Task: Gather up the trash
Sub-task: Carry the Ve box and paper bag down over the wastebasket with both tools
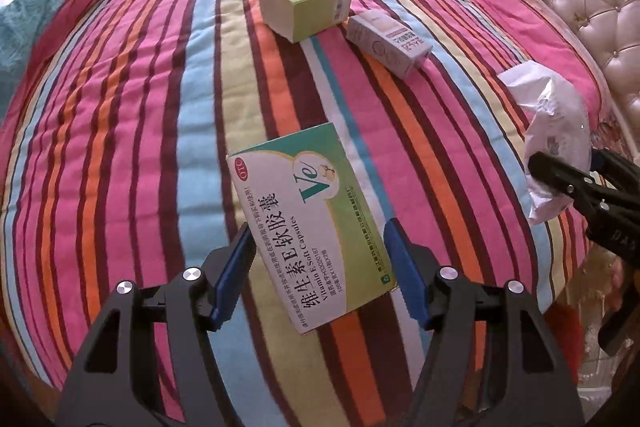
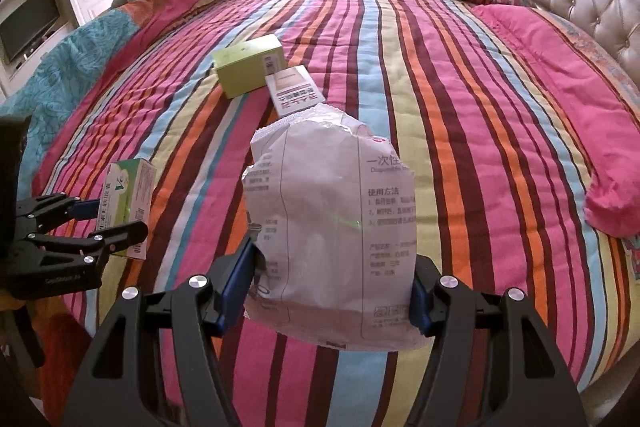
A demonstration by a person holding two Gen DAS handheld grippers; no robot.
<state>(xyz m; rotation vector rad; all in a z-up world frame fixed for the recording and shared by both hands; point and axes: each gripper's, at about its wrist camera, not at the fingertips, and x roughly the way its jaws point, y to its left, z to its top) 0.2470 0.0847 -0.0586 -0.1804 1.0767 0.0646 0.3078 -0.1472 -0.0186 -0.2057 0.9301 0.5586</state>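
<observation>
Above the striped bedspread (image 1: 120, 107) — left gripper (image 1: 318, 267) clamping vitamin box (image 1: 308, 223), right gripper (image 2: 332, 287) clamping wrapper (image 2: 332, 211).

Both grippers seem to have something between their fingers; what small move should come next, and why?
Probably lift both away towards a bin, none of which is in view. The left gripper holds the green-and-white Vitamin E box, the right gripper the crumpled white packet; the lime-green box waits.

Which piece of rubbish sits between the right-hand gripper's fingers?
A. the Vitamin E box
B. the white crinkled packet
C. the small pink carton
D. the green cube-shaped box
B: the white crinkled packet fills the gap between the right gripper's blue fingers.
</observation>
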